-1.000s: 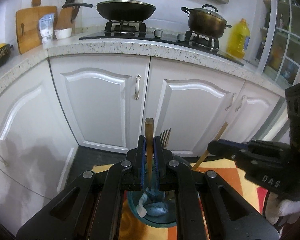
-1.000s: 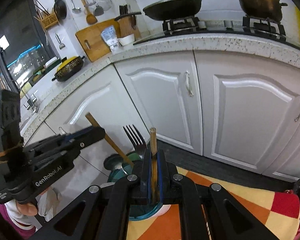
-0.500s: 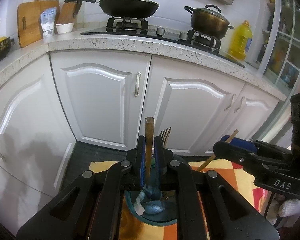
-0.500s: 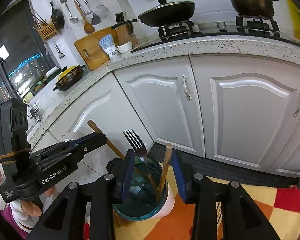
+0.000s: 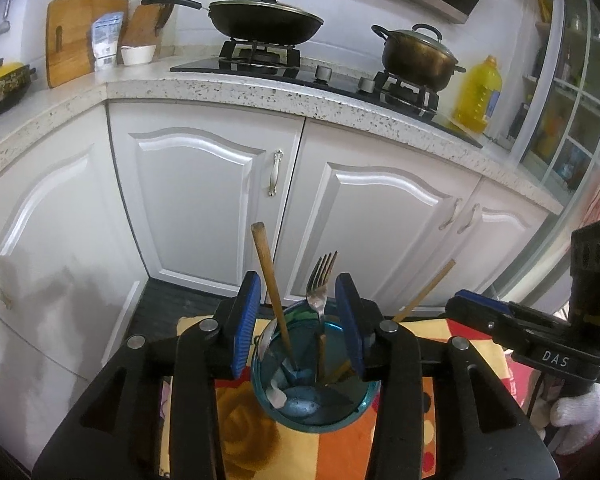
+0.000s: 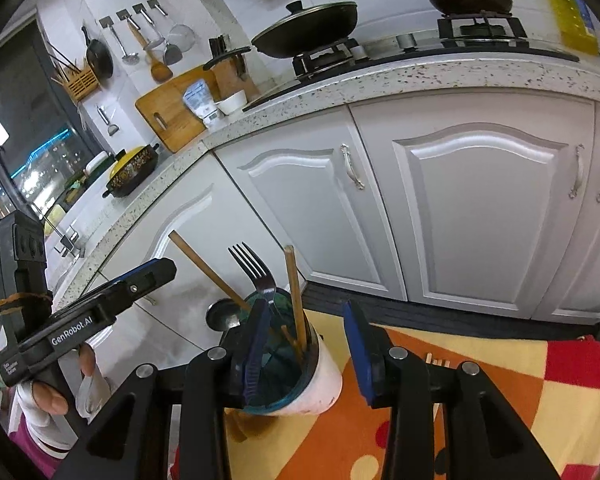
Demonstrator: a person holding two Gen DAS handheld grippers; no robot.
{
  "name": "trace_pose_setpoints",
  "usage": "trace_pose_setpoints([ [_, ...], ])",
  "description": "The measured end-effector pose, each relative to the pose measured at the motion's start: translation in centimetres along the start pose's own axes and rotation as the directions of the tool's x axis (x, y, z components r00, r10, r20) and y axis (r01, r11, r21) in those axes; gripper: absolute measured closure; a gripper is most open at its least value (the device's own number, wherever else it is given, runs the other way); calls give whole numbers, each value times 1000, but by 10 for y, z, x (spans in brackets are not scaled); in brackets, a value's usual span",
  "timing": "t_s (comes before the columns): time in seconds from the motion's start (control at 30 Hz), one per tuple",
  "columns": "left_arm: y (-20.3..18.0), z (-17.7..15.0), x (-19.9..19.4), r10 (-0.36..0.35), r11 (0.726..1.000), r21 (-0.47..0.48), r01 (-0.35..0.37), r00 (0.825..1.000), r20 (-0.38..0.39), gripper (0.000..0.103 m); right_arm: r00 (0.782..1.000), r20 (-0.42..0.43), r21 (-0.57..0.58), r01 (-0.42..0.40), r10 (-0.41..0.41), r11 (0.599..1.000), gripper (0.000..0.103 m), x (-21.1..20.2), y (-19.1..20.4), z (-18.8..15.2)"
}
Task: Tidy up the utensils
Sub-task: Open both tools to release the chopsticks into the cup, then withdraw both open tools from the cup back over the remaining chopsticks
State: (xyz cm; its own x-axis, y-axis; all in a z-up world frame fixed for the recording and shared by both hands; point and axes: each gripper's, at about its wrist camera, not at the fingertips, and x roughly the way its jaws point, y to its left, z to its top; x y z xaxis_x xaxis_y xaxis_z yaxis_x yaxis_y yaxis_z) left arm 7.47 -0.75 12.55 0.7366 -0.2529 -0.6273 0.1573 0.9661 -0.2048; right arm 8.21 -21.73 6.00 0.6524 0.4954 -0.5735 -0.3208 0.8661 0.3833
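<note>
White cabinets stand behind; left tool (image 5: 298,324) opening, right tool (image 6: 306,344) apart, around cup (image 5: 312,412).

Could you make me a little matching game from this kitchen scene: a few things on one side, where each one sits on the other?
Things:
1. fork
2. wok
3. oil bottle
4. cutting board

Places:
A. on the left burner
B. leaning on the wall, far left of the counter
C. standing tines up in the cup
D. on the counter, right of the pot

Pairs: 1-C, 2-A, 3-D, 4-B
</note>
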Motion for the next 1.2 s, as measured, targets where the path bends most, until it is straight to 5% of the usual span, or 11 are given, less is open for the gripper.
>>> trace_pose_setpoints([
  [0.6, -50, -62, -28, 23, 993, 119, -21, 1000, -9, 63, 990, -80, 39, 123, -120, 992, 62, -27, -25, -72],
  [0.77, -60, -80, -25, 24, 990, 141, -19, 999, -33, 63, 972, -127, 61, 207, -198, 977, 62, -18, -49, -101],
  [0.93, -62, -98, -21, 13, 992, 125, -5, 998, -67, 63, 925, -191, 37, 342, -330, 939, 62, 7, -78, -128],
  [1.2, -69, -121, -5, -6, 994, 104, 21, 989, -145, 63, 912, -262, 47, 339, -316, 939, 62, 43, -95, -138],
])
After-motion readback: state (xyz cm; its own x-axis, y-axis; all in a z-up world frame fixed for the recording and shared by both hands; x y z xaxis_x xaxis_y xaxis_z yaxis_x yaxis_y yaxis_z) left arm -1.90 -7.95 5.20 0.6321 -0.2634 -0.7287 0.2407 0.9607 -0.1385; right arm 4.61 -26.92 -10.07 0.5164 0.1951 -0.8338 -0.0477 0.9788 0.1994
